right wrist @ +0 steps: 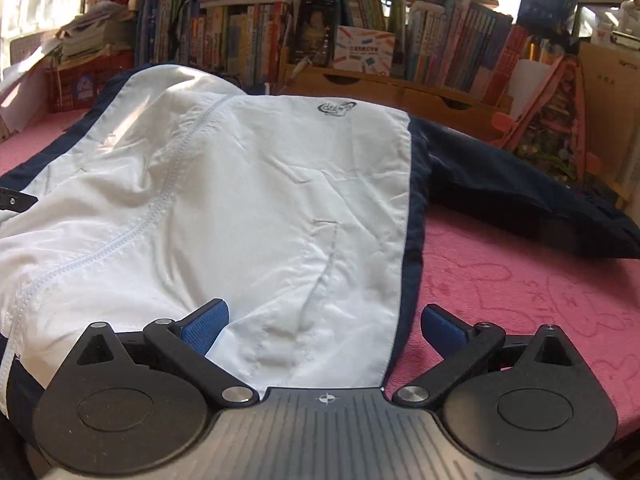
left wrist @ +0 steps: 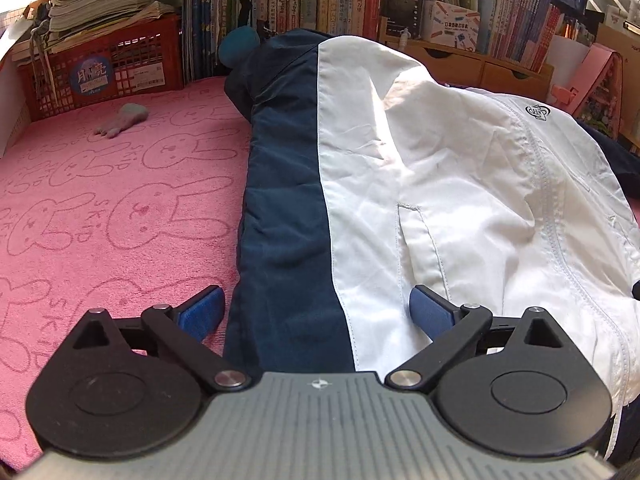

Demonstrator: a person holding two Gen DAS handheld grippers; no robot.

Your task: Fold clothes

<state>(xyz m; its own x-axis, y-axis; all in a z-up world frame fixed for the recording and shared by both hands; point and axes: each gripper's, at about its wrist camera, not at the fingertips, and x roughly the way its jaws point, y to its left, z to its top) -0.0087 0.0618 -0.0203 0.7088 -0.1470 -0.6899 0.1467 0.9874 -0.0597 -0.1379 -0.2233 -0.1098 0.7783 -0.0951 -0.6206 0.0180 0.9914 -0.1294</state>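
While both tools (left wrist: 316,312) (right wrist: 324,326) gape over the jacket (left wrist: 420,184), the crate (left wrist: 100,76) seemingly bears papers (left wrist: 108,0).

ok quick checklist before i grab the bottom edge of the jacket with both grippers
1. Left gripper open: ok, jaws wide apart.
2. Right gripper open: ok, jaws wide apart.
3. Each gripper lined up over the hem of the jacket: ok, one near each bottom corner.
4. Jacket flat: not ok, the white front is puffed and wrinkled.
5. Sleeve tucked in: not ok, it lies spread out on the pink blanket.
6. Zip closed: cannot tell.
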